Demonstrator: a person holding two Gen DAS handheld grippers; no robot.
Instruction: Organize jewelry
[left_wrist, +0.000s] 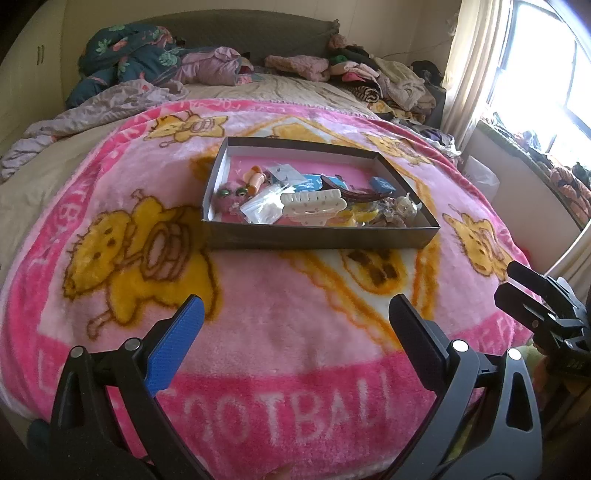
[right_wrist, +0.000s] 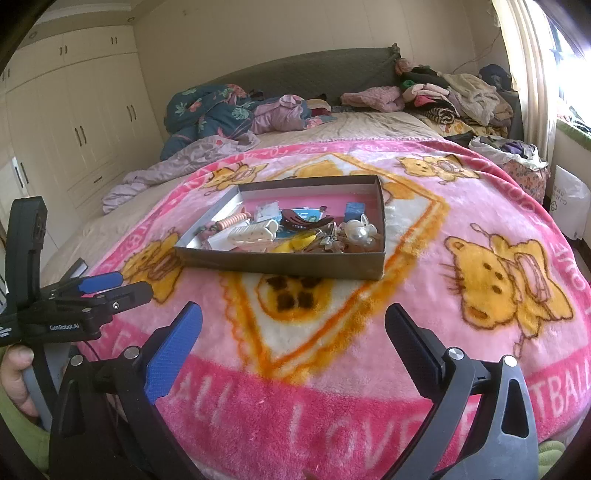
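A shallow dark box (left_wrist: 317, 236) sits near the middle of the pink blanket (left_wrist: 258, 332) on the bed, holding a heap of jewelry and hair pieces. A white hair claw (left_wrist: 312, 206) lies toward its near edge, a pearl piece (right_wrist: 358, 230) in its near right corner. The left gripper (left_wrist: 295, 321) and right gripper (right_wrist: 293, 325) both hover above the blanket's near edge, short of the box, each with its 2 fingers spread wide and holding nothing.

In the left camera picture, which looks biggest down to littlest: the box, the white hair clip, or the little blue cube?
1. The box, by far.
2. The white hair clip.
3. The little blue cube.
All three sit at about the same distance, so the order is safe.
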